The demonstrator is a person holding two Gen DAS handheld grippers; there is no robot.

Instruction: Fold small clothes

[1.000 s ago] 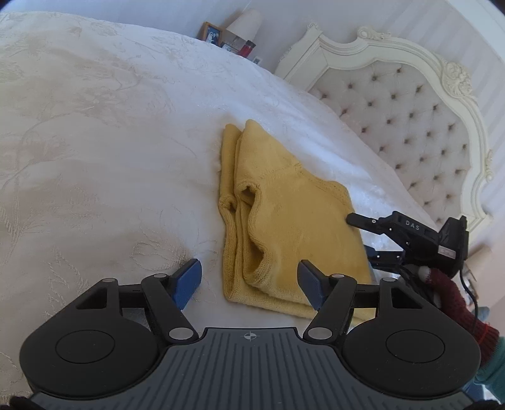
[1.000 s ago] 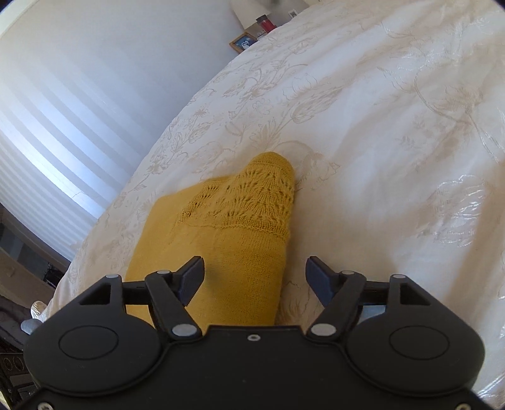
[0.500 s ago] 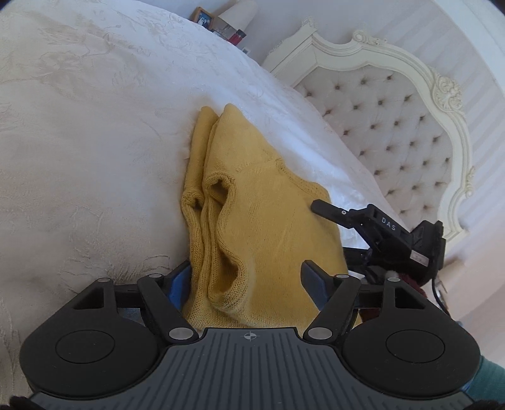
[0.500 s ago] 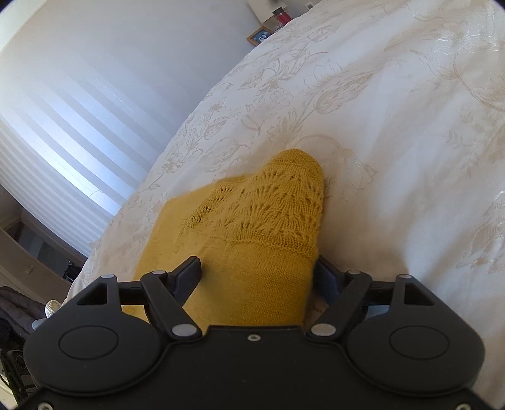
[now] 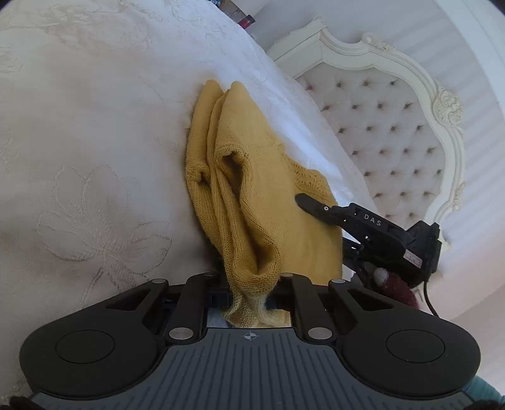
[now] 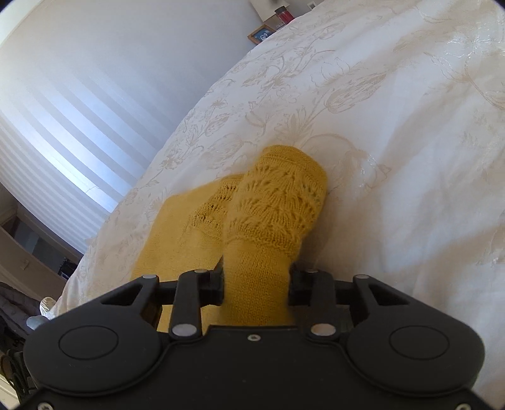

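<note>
A small mustard-yellow knitted garment (image 5: 268,195) lies partly folded on the white embroidered bedspread (image 5: 94,142). My left gripper (image 5: 249,290) is shut on the garment's near bunched edge. The right gripper shows in the left wrist view (image 5: 356,220) resting on the garment's right side. In the right wrist view my right gripper (image 6: 255,284) is shut on the garment (image 6: 277,202) at a strip below its lace-patterned end, which lies on the bedspread (image 6: 394,126).
A white tufted headboard (image 5: 404,126) stands at the bed's far right. A nightstand with a framed picture (image 6: 261,34) and small bottles (image 6: 285,14) sits beyond the bed. A striped wall (image 6: 79,94) and dark furniture (image 6: 19,284) lie off the bed's left edge.
Both grippers moved forward onto the garment and closed on it. They were open and apart from the fabric a second ago. The garment's edges are now bunched between the fingers.
</note>
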